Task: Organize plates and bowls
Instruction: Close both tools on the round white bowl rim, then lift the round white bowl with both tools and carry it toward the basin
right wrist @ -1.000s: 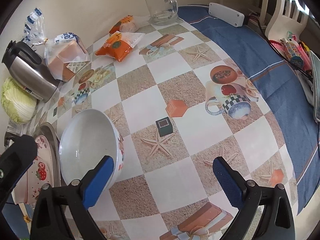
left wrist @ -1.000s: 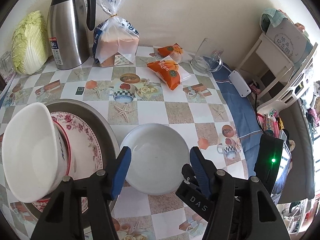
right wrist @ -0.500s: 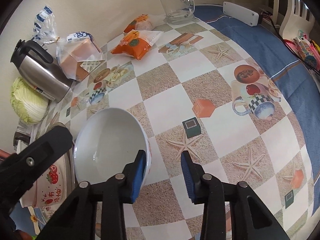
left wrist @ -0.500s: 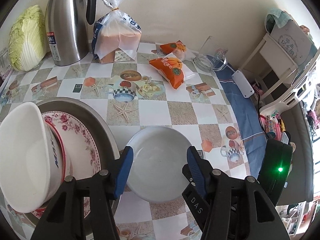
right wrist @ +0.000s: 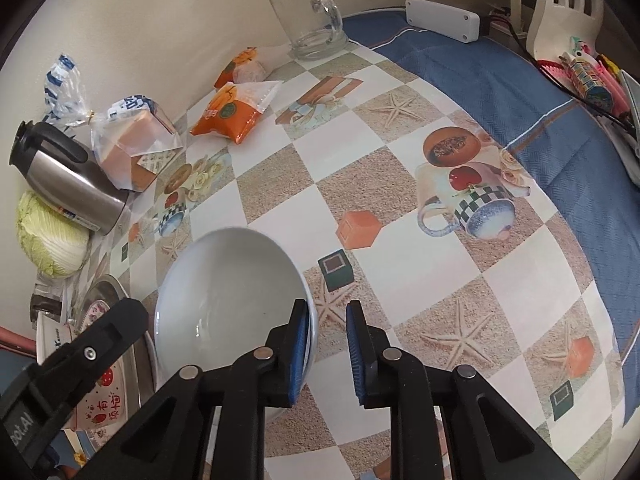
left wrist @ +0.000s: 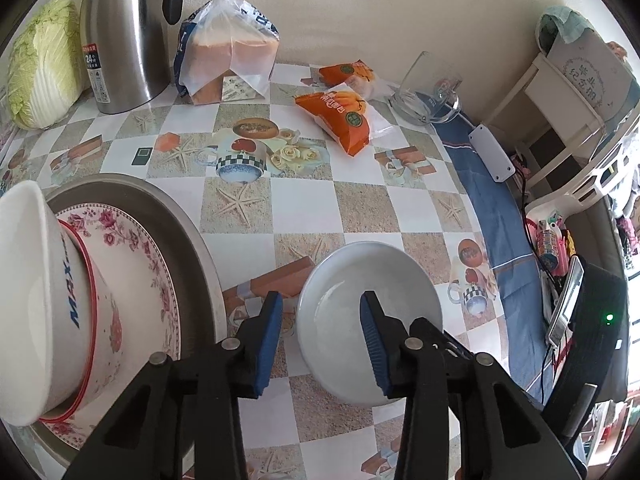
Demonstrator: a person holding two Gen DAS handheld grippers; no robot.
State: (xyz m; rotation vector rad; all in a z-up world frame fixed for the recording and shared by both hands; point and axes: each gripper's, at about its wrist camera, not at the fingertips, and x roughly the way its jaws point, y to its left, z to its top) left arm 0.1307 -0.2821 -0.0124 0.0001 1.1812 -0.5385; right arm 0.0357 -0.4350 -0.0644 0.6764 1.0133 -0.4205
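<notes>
Listing by size, every place reckoned from the plain white bowl (right wrist: 224, 280).

1. Tablecloth (left wrist: 304, 184): checked, printed with starfish and cups. The bowl is on it, near its front edge.
2. Steel tray (left wrist: 192, 248), just left of the bowl. It holds a rose-patterned plate (left wrist: 132, 248) and a lettered bowl (left wrist: 44, 300).
   - Your left view gives that bowl's blue "MAX".
   - Only your right view shows its red Chinese characters and strawberries.
3. Flask (left wrist: 124, 36), far left behind the bowl. Its sticker reads "24"; the rest is too small to read.
4. Cabbage (left wrist: 40, 64), left of the flask.
5. Shelf box (left wrist: 584, 84), far right, with Chinese writing. It shows in the left view only.
6. Bread bag (left wrist: 228, 48), behind the bowl.
7. Snack packets (left wrist: 344, 116), orange, behind the bowl.
8. Glass mug (left wrist: 428, 92), behind and to the right.

Task item: the bowl is glossy, unmarked and empty.

Tongs:
- Your left gripper (left wrist: 320, 300) has just been closing. Its jaws straddle the bowl's left rim and clear it on both sides, so it is not gripping.
- Your right gripper (right wrist: 327, 308) has just been closing to a narrow gap over the bowl's right rim. Cloth shows between the outer pad and the bowl, so the bowl is not clamped.
- The right view alone shows the left tongs from outside, with lettering ending ".AI".
</notes>
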